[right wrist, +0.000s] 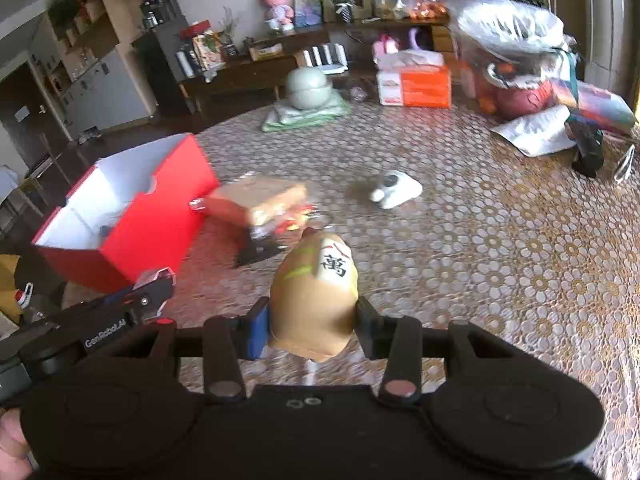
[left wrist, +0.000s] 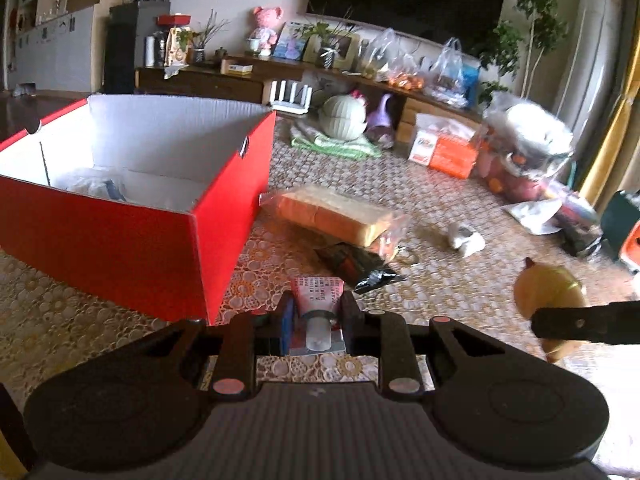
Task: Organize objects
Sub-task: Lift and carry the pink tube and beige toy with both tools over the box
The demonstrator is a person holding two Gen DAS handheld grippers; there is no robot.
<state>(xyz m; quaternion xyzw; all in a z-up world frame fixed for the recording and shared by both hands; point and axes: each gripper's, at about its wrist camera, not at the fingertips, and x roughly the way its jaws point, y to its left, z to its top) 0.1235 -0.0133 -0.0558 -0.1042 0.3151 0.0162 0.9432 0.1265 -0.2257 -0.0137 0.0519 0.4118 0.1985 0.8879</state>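
My left gripper (left wrist: 316, 314) is shut on a small pink tube (left wrist: 318, 300) with a white cap, held above the patterned tablecloth just right of the open red box (left wrist: 120, 232). My right gripper (right wrist: 314, 312) is shut on a tan gourd-shaped toy (right wrist: 316, 300) with a black character on a white label. That toy (left wrist: 550, 292) and a right finger (left wrist: 588, 326) show at the right edge of the left wrist view. The left gripper (right wrist: 154, 290) with the tube appears at lower left in the right wrist view, near the red box (right wrist: 132, 224).
On the cloth lie a bagged bread loaf (left wrist: 336, 212), a black packet (left wrist: 360, 266), a small white object (left wrist: 466, 238) and a key ring (left wrist: 408, 258). Plastic bags (right wrist: 516, 52), an orange carton (right wrist: 416, 84) and a green lidded bowl (right wrist: 310, 88) crowd the far side.
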